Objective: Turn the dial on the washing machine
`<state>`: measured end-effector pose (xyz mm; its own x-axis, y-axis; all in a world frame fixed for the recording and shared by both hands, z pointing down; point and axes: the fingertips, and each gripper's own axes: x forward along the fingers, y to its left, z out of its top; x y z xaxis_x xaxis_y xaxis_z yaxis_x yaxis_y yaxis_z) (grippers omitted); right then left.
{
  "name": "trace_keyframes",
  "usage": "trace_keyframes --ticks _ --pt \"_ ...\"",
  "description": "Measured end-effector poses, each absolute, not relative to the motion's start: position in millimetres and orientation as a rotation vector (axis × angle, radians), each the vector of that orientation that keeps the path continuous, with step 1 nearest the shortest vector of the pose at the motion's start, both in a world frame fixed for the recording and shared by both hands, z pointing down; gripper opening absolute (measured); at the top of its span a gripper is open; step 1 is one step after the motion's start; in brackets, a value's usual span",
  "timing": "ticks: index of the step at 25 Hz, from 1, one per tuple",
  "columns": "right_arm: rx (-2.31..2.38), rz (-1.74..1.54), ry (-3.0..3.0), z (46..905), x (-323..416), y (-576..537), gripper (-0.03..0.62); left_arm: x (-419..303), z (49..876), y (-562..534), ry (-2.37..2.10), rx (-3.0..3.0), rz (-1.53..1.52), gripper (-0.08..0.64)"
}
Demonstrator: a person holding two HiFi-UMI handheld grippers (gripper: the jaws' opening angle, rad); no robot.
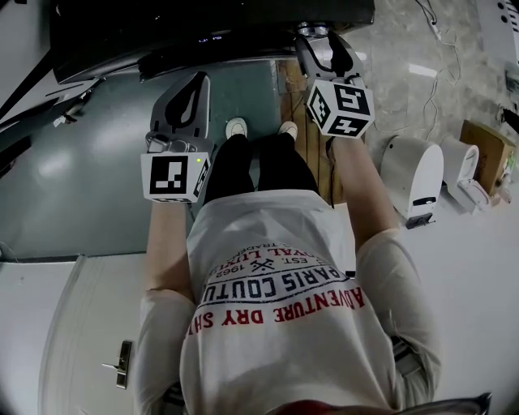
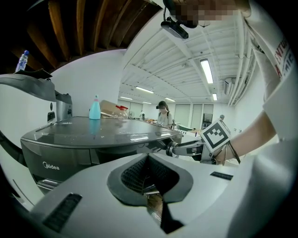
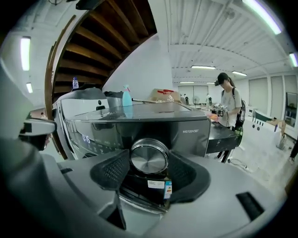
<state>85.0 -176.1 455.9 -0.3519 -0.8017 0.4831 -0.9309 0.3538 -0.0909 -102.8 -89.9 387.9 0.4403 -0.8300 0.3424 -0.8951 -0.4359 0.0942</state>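
Observation:
The dark grey washing machine (image 1: 203, 24) (image 3: 186, 135) (image 2: 93, 135) stands in front of me. Its round silver dial (image 3: 149, 158) (image 1: 315, 28) sits on the front panel. My right gripper (image 3: 149, 163) (image 1: 320, 40) reaches up to the panel, and its two ribbed pads (image 3: 111, 169) flank the dial tightly, one against each side. The left gripper view shows that right gripper (image 2: 186, 148) at the machine's front edge. My left gripper (image 1: 199, 81) (image 2: 148, 160) hangs lower and to the left, away from the panel, pads together with nothing between them.
A blue bottle (image 3: 126, 98) (image 2: 94, 109) stands on the machine's lid. On the floor to the right are white appliances (image 1: 413, 174) and a cardboard box (image 1: 486, 150). A wooden plank (image 1: 304, 134) lies by my feet. A person (image 3: 228, 104) stands at a table behind.

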Motion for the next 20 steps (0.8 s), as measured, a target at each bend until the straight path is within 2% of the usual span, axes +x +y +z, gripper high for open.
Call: trace_keyframes --ticks 11,20 --pt "1.356 -0.194 -2.078 446.3 67.3 -164.0 0.293 -86.2 384.4 -81.7 -1.473 2.465 0.356 0.017" --pt "1.378 -0.276 -1.945 465.1 73.2 -175.5 0.293 -105.1 391.1 -74.8 -1.55 2.399 0.352 0.017"
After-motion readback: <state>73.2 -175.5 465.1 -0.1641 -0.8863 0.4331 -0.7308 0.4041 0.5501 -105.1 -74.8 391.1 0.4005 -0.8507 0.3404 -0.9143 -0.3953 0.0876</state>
